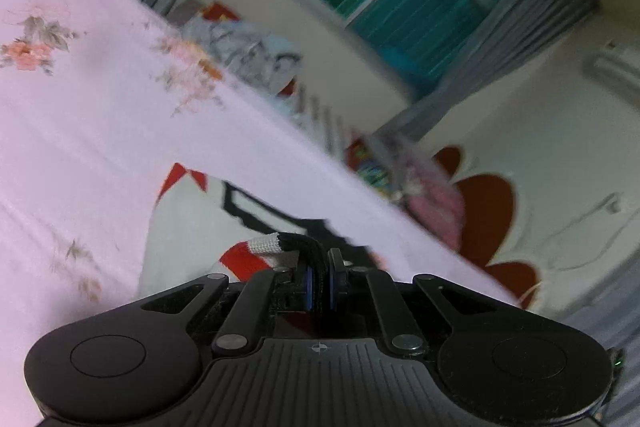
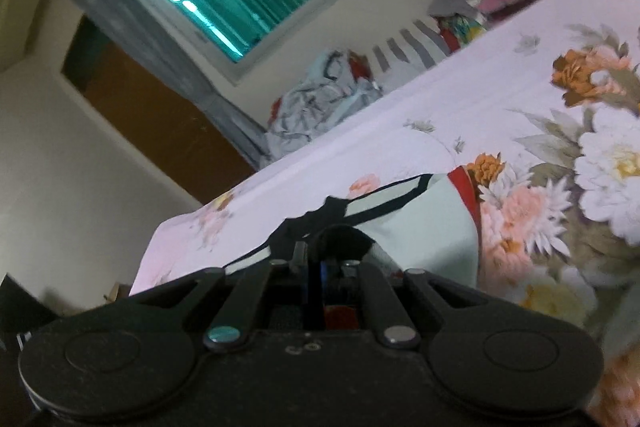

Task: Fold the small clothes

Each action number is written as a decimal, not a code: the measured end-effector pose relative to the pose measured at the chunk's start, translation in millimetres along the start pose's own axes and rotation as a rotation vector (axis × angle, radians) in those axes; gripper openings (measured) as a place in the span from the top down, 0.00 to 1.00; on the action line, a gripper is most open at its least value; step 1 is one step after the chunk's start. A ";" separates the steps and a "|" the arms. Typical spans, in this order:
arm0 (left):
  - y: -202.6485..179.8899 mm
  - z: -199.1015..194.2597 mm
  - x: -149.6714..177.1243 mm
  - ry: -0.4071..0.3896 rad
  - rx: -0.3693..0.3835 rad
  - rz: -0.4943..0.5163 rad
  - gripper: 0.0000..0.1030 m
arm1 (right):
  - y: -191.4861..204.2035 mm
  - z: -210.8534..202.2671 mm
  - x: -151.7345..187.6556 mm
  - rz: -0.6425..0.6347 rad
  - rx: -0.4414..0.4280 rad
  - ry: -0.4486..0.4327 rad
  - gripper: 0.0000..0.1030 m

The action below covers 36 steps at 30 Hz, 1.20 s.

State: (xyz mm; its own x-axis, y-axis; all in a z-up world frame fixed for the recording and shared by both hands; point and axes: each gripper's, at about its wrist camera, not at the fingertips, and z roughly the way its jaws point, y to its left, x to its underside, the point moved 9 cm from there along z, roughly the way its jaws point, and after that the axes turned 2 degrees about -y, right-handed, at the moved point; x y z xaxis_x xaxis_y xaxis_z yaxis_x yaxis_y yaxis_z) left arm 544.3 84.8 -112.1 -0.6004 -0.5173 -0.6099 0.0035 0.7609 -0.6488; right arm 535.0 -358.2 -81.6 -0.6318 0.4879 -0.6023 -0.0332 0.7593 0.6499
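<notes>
Down at the bottom middle of both views, the left gripper and right gripper are each clamped on the white-red-black garment's edge over the floral bedsheet — looks barely started, pile waiting upper middle.

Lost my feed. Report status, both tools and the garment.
Left tool shut on garment edge. Right tool shut on the same garment, which trails onto floral bedsheet. Nothing in the way; clothes pile sits far back.
</notes>
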 end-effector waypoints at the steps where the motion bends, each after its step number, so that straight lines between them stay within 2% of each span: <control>1: 6.2 13.2 -1.9 0.023 -0.015 0.000 0.94 | -7.3 13.1 -1.1 0.022 0.010 0.015 0.94; 3: 18.6 38.2 1.6 0.065 -0.054 0.000 0.94 | -21.7 38.7 1.2 0.035 0.052 0.062 0.94; 6: 28.2 63.5 6.0 0.107 -0.072 -0.012 0.93 | -34.8 70.7 5.9 0.019 0.104 0.113 0.94; 9: 33.6 75.5 5.2 0.114 -0.043 -0.044 0.93 | -47.2 89.6 7.1 0.048 0.119 0.133 0.94; 13: 42.5 86.2 2.4 0.092 0.032 -0.129 0.93 | -56.0 105.2 5.5 0.060 0.142 0.148 0.92; 16: 42.9 93.8 3.8 0.091 0.044 -0.110 0.92 | -57.5 117.0 4.1 0.035 0.163 0.148 0.88; 17: 42.4 96.6 3.1 0.091 0.041 -0.103 0.89 | -57.4 119.0 2.5 0.029 0.166 0.137 0.86; 18: 41.7 99.5 1.3 0.089 0.038 -0.098 0.69 | -57.1 120.0 0.1 0.027 0.165 0.126 0.85; 19: 40.4 99.1 -0.4 0.079 0.042 -0.098 0.41 | -56.9 120.7 -3.7 0.028 0.167 0.112 0.83; 20: 37.3 97.1 -3.7 0.052 0.047 -0.100 0.29 | -56.8 120.1 -7.4 0.031 0.167 0.089 0.81; 21: 34.8 96.0 -8.3 0.026 0.050 -0.092 0.19 | -56.2 117.4 -11.7 0.031 0.168 0.059 0.69; 22: 30.9 94.3 -11.7 0.011 0.060 -0.078 0.19 | -55.0 112.6 -16.2 0.026 0.172 0.029 0.57; 24: 26.2 93.3 -14.7 0.013 0.069 -0.056 0.19 | -52.6 100.6 -23.9 0.018 0.161 -0.023 0.56; 26: 23.3 96.4 -13.8 0.036 0.034 0.021 0.19 | -53.3 92.6 -29.0 0.007 0.154 -0.040 0.56; 29: 20.8 109.5 -7.8 0.094 -0.076 0.197 0.21 | -48.8 92.3 -23.7 -0.107 0.183 0.004 0.56; 31: 16.4 118.1 -3.2 0.134 -0.141 0.330 0.31 | -44.9 100.1 -18.5 -0.181 0.206 0.040 0.57; 32: 13.0 123.5 -0.8 0.154 -0.167 0.395 0.31 | -42.5 102.3 -15.4 -0.225 0.220 0.055 0.57; 34: 12.6 137.3 7.2 0.217 -0.228 0.515 0.31 | -38.8 113.6 -7.3 -0.326 0.266 0.092 0.58; 36: 10.2 144.7 13.3 0.242 -0.270 0.612 0.33 | -38.1 126.2 2.7 -0.440 0.345 0.133 0.59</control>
State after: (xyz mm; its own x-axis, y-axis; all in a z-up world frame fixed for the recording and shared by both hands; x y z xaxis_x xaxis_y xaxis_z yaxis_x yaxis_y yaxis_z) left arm 652.1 29.0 -192.7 -0.7149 0.1119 -0.6902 0.2175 0.9737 -0.0673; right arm 632.3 -331.5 -166.5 -0.7082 0.0529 -0.7040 -0.0744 0.9861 0.1489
